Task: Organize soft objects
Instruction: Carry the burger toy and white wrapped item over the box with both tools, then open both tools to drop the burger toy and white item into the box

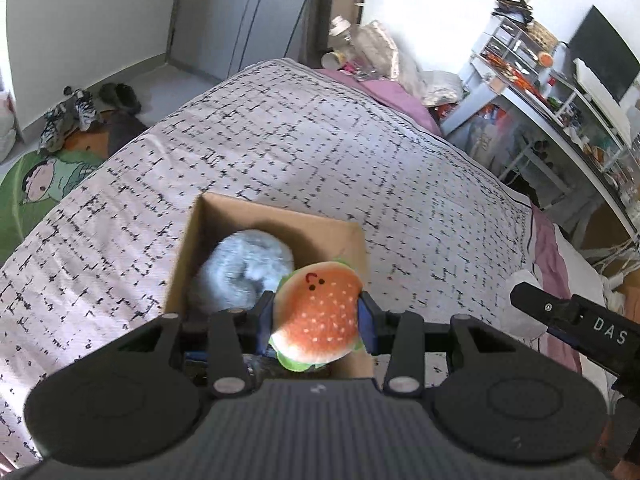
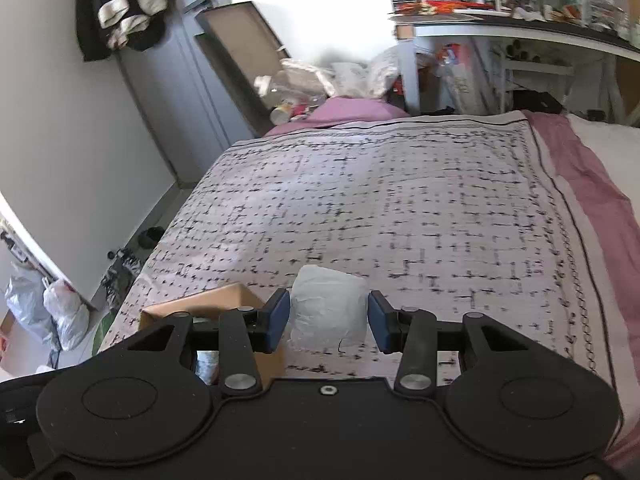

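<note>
The burger plush, pinched by the left gripper, is held over the cardboard box, at its near right corner; the white bundle, pinched by the right gripper, is just beside the box's right edge.

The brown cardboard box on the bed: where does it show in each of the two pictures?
Left wrist view: the brown cardboard box sits at lower centre, open.
Right wrist view: only a corner shows, lower left.
Shared landmark: the black-and-white patterned bedspread under it.
</note>
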Motion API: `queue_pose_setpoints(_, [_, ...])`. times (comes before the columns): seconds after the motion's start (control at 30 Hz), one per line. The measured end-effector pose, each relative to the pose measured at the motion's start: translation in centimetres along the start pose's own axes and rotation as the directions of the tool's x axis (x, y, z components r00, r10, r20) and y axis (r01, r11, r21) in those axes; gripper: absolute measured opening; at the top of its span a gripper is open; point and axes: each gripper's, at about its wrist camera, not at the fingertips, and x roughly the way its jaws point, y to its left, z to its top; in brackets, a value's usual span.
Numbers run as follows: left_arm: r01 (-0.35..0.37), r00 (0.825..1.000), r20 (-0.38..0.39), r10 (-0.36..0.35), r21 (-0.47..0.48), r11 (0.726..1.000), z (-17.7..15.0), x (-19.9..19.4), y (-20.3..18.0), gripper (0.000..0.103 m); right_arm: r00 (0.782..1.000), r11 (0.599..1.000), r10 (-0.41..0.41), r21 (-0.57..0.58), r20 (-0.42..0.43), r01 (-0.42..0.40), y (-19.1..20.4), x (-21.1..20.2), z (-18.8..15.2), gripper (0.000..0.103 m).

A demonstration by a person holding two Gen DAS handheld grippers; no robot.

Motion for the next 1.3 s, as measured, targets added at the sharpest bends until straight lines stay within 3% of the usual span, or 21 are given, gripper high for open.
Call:
queue_pose_setpoints(0.33, [0.031,0.998,-0.049,-0.034,-0.059,0.998,-0.1,2.2,2.5,0.043,0.999,0.997,0.032,-0.069,-0.023,-0.033,4.2,1.9,-0.1,0.043])
queue_pose_setpoints(0.53, [0.041,0.994,-0.096,-0.051,-0.104,0.994,-0.1,3.7,3.3,0.054,0.998,0.995,0.053,-0.087,-0.036,-0.056,5.9,3.0,0.2,0.043])
queue_pose_setpoints(0.73, [0.06,0.994,-0.087,-0.07,-0.118,0.991,0.4,3.8,4.4,0.059,0.996,0.994,0.066,-0.083,-0.061,-0.071,7.0,4.2,-0.1,0.043])
queue_pose_setpoints(1.0, [0.03,0.997,-0.069,-0.039,-0.124,0.992,1.1,3.3,5.6,0.059,0.993,0.993,0.086,-0.078,-0.085,-0.093,8.1,5.1,-0.2,0.043])
queue_pose_setpoints(1.1, [0.018,0.997,-0.074,-0.027,-0.122,0.992,1.1,3.2,5.9,0.059,0.987,0.991,0.121,-0.045,-0.106,-0.126,8.2,5.4,-0.3,0.05])
queue_pose_setpoints(1.17, [0.011,0.997,-0.076,-0.021,-0.124,0.992,1.1,3.0,6.1,0.059,0.984,0.99,0.137,-0.017,-0.112,-0.14,7.9,5.4,-0.3,0.068])
queue_pose_setpoints(1.3, [-0.004,0.997,-0.076,-0.005,-0.116,0.993,1.2,2.6,6.1,0.059,0.988,0.992,0.124,-0.009,-0.096,-0.126,7.2,4.6,-0.2,0.07])
